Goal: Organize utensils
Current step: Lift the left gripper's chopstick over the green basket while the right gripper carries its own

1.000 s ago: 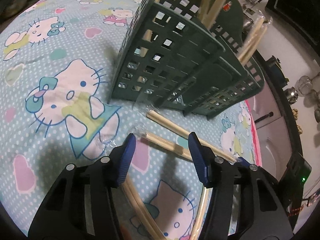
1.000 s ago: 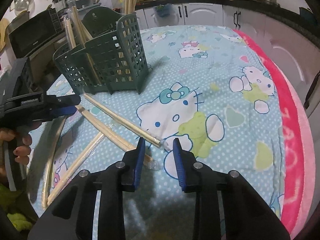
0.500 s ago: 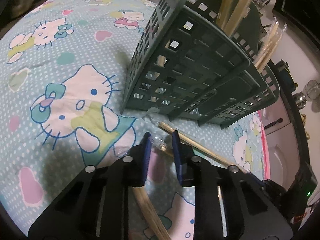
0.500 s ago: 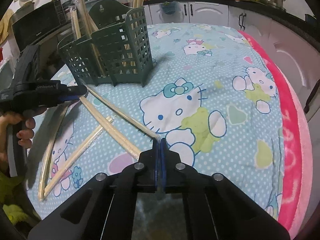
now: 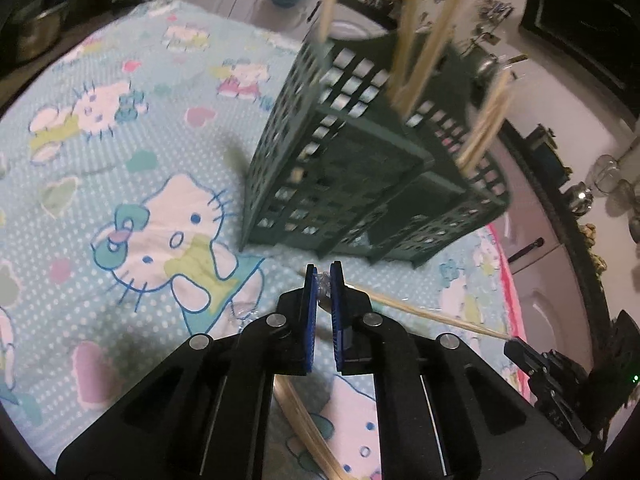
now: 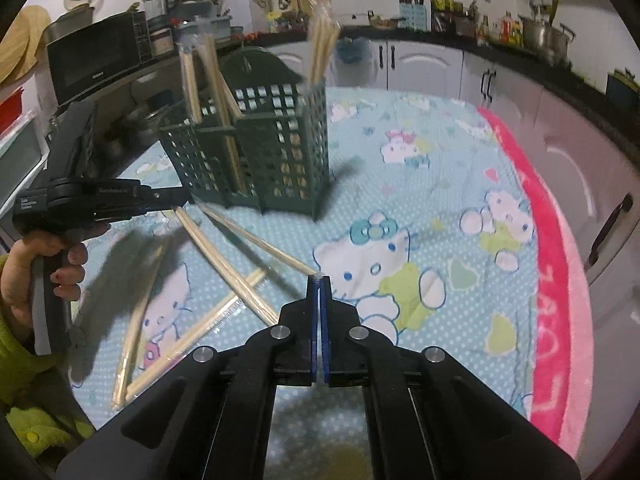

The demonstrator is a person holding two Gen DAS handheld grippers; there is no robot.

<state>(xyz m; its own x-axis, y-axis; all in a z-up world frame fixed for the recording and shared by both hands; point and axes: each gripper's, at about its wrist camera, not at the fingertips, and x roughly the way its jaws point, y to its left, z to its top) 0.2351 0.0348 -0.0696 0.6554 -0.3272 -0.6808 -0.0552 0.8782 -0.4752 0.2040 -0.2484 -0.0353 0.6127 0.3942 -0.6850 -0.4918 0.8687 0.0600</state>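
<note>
A dark green lattice utensil holder (image 5: pixel 340 184) (image 6: pixel 272 160) stands on the cartoon-cat cloth, with several wrapped chopsticks (image 5: pixel 424 60) (image 6: pixel 320 48) upright in it. One wrapped chopstick pair (image 5: pixel 424 312) (image 6: pixel 260 242) stretches between both grippers, just in front of the holder. My left gripper (image 5: pixel 323 280) (image 6: pixel 182 199) is closing tight on the pair's crinkled wrapper end. My right gripper (image 6: pixel 319 280) (image 5: pixel 516 350) is shut on the opposite tip. More wrapped chopsticks (image 6: pixel 228 276) (image 5: pixel 304 420) lie loose on the cloth between the grippers.
The light blue cloth (image 6: pixel 420 184) has a pink border (image 6: pixel 556 280) on the right. A hand (image 6: pixel 44 264) in a green sleeve holds the left gripper. A microwave (image 6: pixel 92 60) and a crowded kitchen counter (image 6: pixel 440 36) run behind the table.
Both grippers went from open to shut, each on one end of the same wrapped chopstick pair. Both have then lifted a little, and the pair has risen with them.
</note>
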